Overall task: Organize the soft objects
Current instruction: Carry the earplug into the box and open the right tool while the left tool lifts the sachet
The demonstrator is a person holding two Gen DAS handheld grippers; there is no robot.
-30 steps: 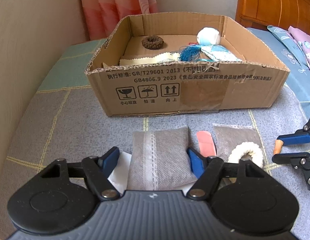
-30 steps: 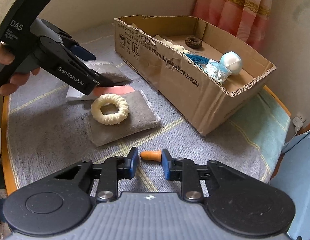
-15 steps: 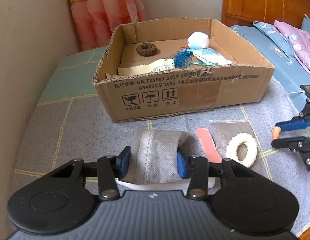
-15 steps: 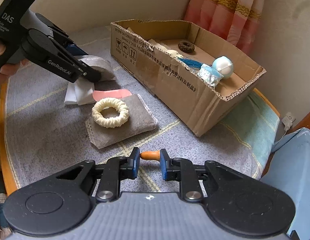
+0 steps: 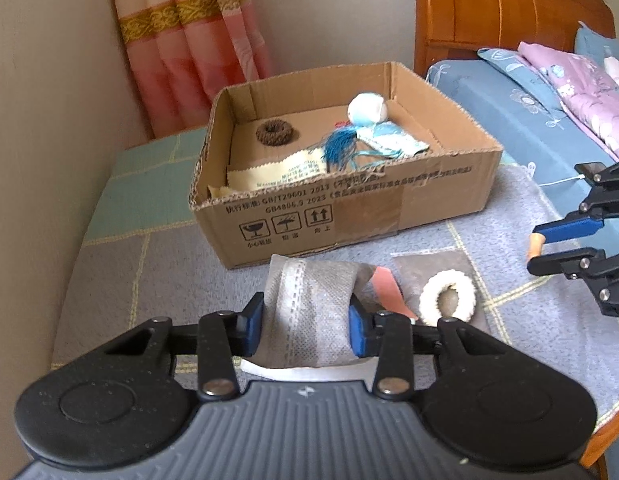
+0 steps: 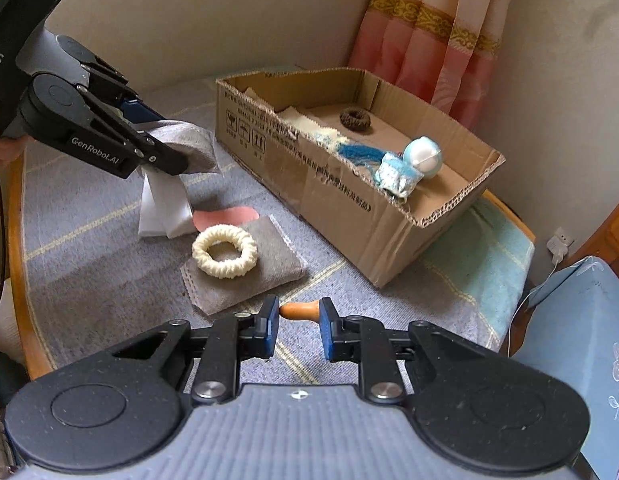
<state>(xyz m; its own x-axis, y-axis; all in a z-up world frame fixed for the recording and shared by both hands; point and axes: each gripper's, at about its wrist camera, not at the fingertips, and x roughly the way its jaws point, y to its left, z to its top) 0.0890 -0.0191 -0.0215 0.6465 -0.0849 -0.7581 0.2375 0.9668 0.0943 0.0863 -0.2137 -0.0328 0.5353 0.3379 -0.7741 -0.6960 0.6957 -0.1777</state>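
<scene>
Your L gripper (image 5: 305, 322) is clamped on the grey pouch (image 5: 313, 312), pads pressing both sides so the fabric bunches between them; from the R cam the pouch (image 6: 189, 144) is lifted clear of the table, w/ a white cloth (image 6: 163, 208) hanging from it down to the tabletop. Your R gripper (image 6: 296, 322) is closed to a narrow gap on the small orange piece (image 6: 299, 310), which spans pad to pad, just above the grey mat (image 6: 61, 280). Between the two grippers, a 2nd grey pouch (image 6: 269, 272) lies flat on the mat w/ the cream ring (image 6: 224, 251) on top of it; a pink strip (image 6: 229, 214) pokes out beside it, touching the white cloth. The box (image 5: 389, 208) sits beyond, open top, near the wall & curtain (image 5: 189, 40). Inside: brown ring (image 5: 274, 133) toward the back L, white-blue ball (image 5: 367, 109) at the back R, blue tassel (image 5: 341, 148) & pale blue packet (image 5: 389, 140) in front of the ball, yellowish cloth (image 5: 277, 170) against the front wall.
</scene>
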